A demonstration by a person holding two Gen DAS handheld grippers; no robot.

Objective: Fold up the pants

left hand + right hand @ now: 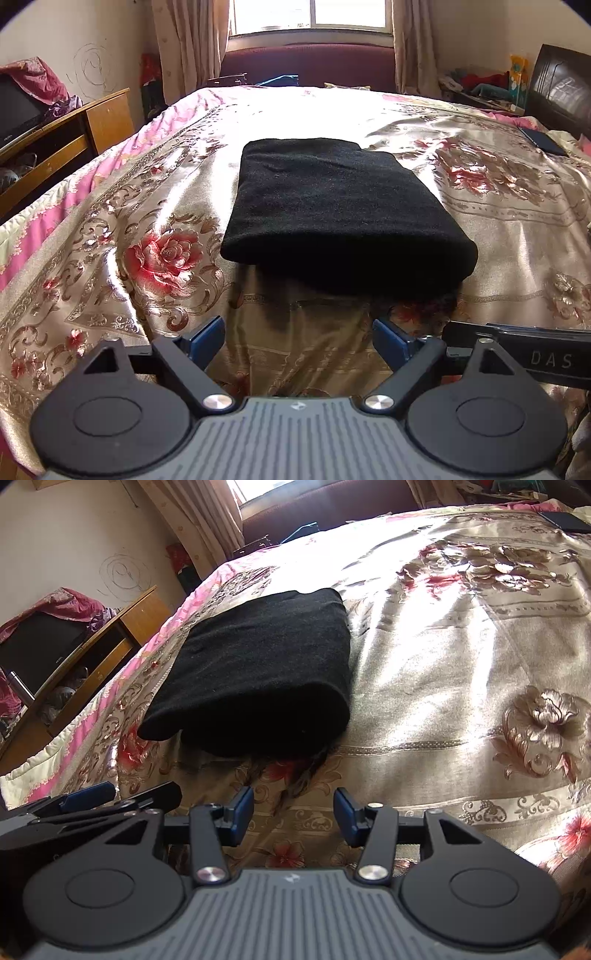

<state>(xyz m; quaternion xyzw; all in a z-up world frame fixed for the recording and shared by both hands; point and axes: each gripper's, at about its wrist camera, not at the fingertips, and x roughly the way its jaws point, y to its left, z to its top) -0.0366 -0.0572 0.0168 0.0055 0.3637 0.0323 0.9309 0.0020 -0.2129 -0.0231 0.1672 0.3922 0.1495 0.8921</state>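
The black pants (332,210) lie folded into a thick rectangle on the floral bedspread (122,229), rounded fold edge nearest me. My left gripper (298,345) stands wide open just short of that edge, with only bedspread between its blue pads. In the right wrist view the pants (255,672) sit ahead and to the left. My right gripper (293,818) is open at about half width, clear of the cloth, nothing between its pads. The left gripper's fingers (88,797) show at the lower left of that view.
A wooden TV stand (55,140) with a television stands left of the bed. A dark phone (543,138) lies on the bed's far right. A maroon couch (306,66) and a curtained window are behind the bed. The headboard (557,85) is at right.
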